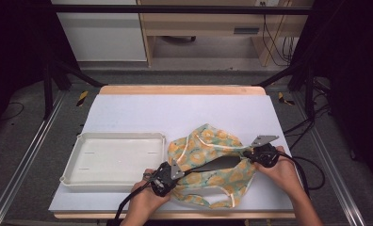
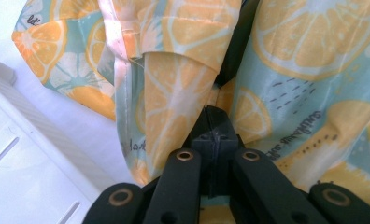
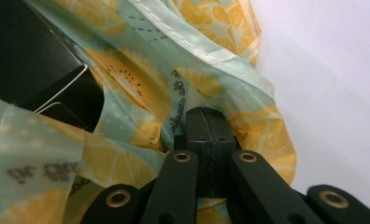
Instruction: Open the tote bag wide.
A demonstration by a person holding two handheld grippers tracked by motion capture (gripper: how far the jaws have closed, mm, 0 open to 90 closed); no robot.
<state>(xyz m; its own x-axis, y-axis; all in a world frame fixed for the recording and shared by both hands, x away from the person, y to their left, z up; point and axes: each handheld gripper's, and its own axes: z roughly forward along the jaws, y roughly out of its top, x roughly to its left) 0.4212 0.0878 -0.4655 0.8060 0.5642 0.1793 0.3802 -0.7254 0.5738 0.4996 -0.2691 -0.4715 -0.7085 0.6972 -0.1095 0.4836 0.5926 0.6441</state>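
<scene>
Thin printed cloth: the bag [image 1: 208, 165] with its orange-slice pattern lies rumpled on the white table [image 1: 175, 110], just right of the white tray [image 1: 114, 160], its mouth gaping between the two tools.
Left gripper [image 1: 168, 176]: jaws pressed together, pinching the bag's near left edge; in the left gripper view a fold of cloth [image 2: 174, 93] runs right into the closed tips.
Right gripper [image 1: 255, 153]: jaws pressed together too, nipping the rim at the bag's right side; the stitched hem [image 3: 192, 46] passes just above the tips in the right gripper view.
Slip risk: each hold looks like a small bite of slick fabric near a hem, so a sharp pull apart could likely tug the cloth out of one grip.
Uneven pull: if one hand lifts sooner, the bag may twist and its mouth fold shut.
Layer risk: I cannot tell whether each grip holds one layer or two; two would keep the mouth from opening.
Tray: the left hand works close to its rim, so a sideways sweep could knock it.
</scene>
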